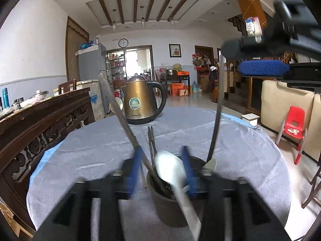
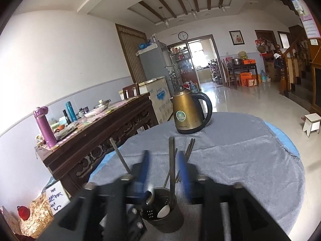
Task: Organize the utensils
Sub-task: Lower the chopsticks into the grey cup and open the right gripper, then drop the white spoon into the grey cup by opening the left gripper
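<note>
A dark cup stands on the grey cloth right under my left gripper. Its blue fingers are apart, and a blurred white spoon hangs loose between them, bowl up, handle over the cup. Chopsticks and a long metal handle lean out of the cup. A dark-handled utensil reaches up to my right gripper. In the right wrist view my right gripper is open above the cup. A metal handle rises between its fingers without touching them.
A bronze electric kettle stands at the far side of the round table. A carved wooden sideboard crowded with bottles and dishes runs along the left. A red child's chair is on the floor to the right.
</note>
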A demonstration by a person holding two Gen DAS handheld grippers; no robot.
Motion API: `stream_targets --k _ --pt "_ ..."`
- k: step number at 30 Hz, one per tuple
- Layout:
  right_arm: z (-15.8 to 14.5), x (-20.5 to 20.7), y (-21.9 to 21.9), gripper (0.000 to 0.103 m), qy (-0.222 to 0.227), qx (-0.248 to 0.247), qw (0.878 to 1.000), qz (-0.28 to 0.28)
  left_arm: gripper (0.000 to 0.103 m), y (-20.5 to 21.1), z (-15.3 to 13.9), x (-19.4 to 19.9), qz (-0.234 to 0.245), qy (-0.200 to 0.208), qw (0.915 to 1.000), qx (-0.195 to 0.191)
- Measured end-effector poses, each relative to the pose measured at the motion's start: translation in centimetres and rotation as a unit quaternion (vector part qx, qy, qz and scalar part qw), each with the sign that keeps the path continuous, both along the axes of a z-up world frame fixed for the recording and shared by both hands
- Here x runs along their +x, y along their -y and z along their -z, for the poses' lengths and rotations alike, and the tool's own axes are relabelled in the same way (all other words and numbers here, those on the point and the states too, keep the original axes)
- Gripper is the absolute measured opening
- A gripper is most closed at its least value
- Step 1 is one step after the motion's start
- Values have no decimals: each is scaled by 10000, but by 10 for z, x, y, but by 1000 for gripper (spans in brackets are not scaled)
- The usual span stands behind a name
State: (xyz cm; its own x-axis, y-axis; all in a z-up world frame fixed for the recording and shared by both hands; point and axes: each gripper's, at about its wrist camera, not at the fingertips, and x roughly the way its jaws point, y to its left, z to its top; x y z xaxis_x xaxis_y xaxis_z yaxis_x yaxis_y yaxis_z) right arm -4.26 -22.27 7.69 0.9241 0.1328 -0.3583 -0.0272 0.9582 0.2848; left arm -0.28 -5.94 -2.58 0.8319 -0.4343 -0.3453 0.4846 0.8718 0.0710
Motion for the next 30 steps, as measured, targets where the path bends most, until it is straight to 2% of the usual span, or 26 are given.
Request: stream_targets --k 4,11,14,17,23,30 --pt "-2 -6 2 54 188 -57 9997 147 51 -8 -2 -2 -78 -1 10000 -33" --pt "4 0 16 54 -26 -15 9991 419 51 -34 -2 13 -384 -397 9980 -317" --pt "9 2 23 54 -136 46 9987 485 54 -44 -1 17 -398 -656 9963 -395" --pt "13 3 29 54 -184 94 9982 564 61 -56 -1 15 -413 -897 9934 -583" --pt "16 -1 36 54 -206 69 9977 645 65 -80 2 2 -332 -1248 9870 -957" --pt "23 1 39 54 -298 104 9970 704 65 -80 10 -15 -70 -1440 9862 -811"
